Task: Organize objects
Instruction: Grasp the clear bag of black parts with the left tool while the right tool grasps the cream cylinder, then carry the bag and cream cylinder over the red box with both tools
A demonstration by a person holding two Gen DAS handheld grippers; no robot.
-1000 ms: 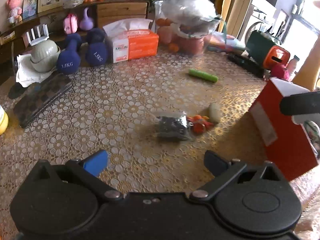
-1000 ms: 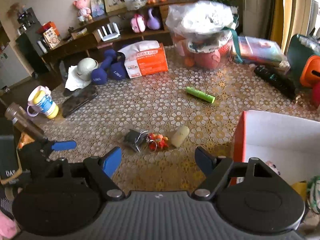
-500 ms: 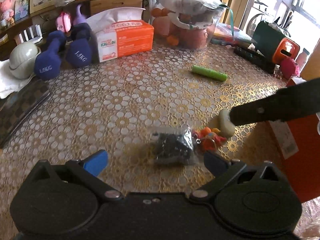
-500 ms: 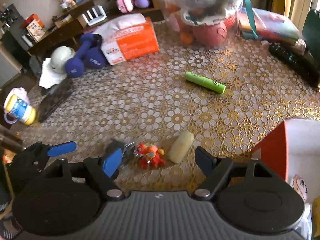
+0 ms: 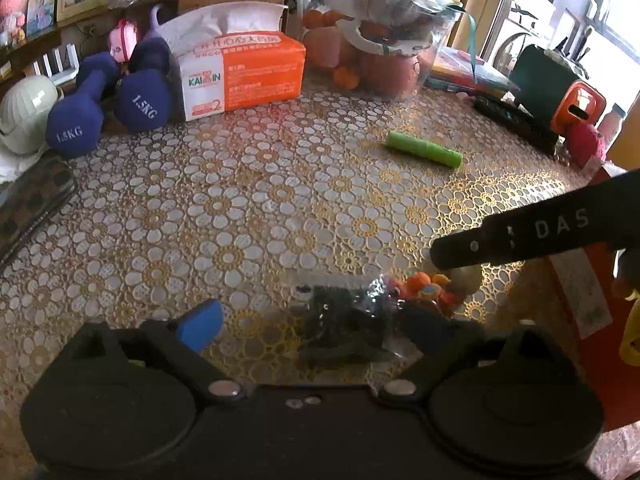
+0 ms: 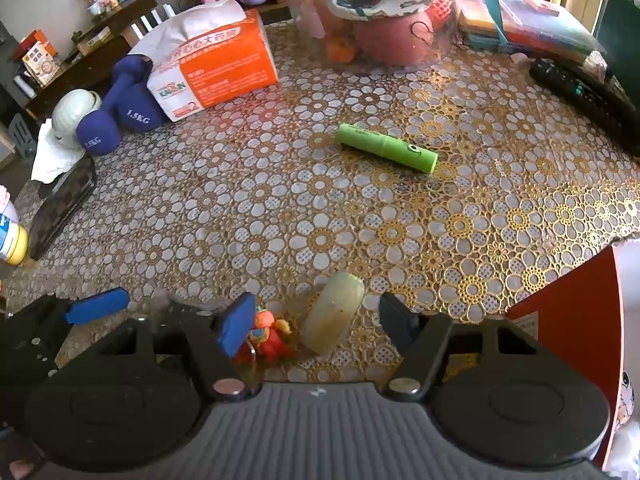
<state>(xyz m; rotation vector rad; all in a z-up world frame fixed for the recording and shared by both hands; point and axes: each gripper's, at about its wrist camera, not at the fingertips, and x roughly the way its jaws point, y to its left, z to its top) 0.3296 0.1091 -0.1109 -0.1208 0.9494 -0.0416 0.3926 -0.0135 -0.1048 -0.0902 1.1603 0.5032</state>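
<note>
On the lace-patterned table (image 6: 460,208), at the 4 o'clock edge of the right wrist view, stood the red box (image 6: 568,312), the likely place for the loose things. Being the largest thing close to the work, it posed the largest hazard: a right hand swinging toward it low could have clipped its wall and shoved it.

Toward 6 o'clock in the left wrist view, the left gripper (image 5: 316,326) hung over the clear bag of dark pieces (image 5: 344,312). Its jaws had just been closing a little but stood wide, both pads apart from the bag, which lay between them. The bag was limp and slick, so a pinch might have caught only film and let the contents sag or slip out.

Just right of the bag lay the small orange toy (image 6: 268,332), touching or nearly touching it; lifting the bag could have dragged the toy along.

At 6 o'clock in the right wrist view, the right gripper (image 6: 316,320) straddled the pale oval piece (image 6: 334,312). Its jaws had just been closing, yet neither pad pressed on the piece. The toy sat against the blue pad, so further closing could have trapped it too, or squeezed the rounded piece out sideways. With both grippers so near each other, a collision was also possible.
</note>
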